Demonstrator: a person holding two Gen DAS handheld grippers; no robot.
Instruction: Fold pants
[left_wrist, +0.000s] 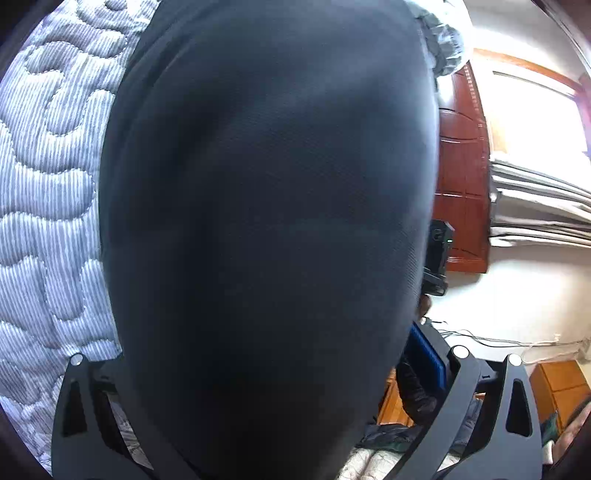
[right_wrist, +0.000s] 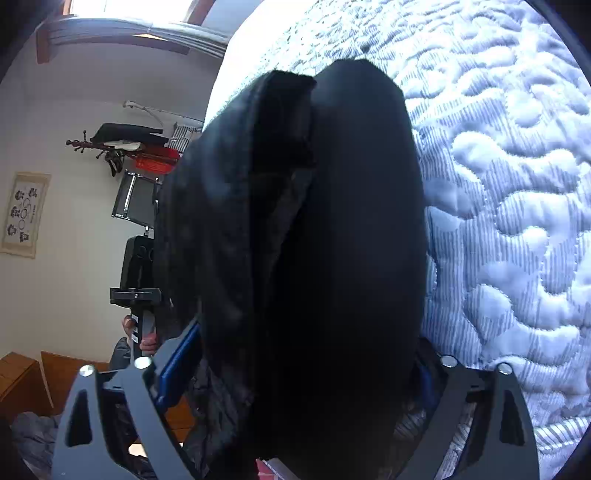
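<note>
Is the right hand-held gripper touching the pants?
Touching. In the right wrist view the dark pants fill the space between the right hand-held gripper's fingers, fabric pressed against the blue pad.

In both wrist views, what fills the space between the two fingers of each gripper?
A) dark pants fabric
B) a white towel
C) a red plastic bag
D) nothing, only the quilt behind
A: dark pants fabric hangs in front of each camera, between the fingers of the left gripper and of the right gripper, with the striped quilt behind it.
</note>
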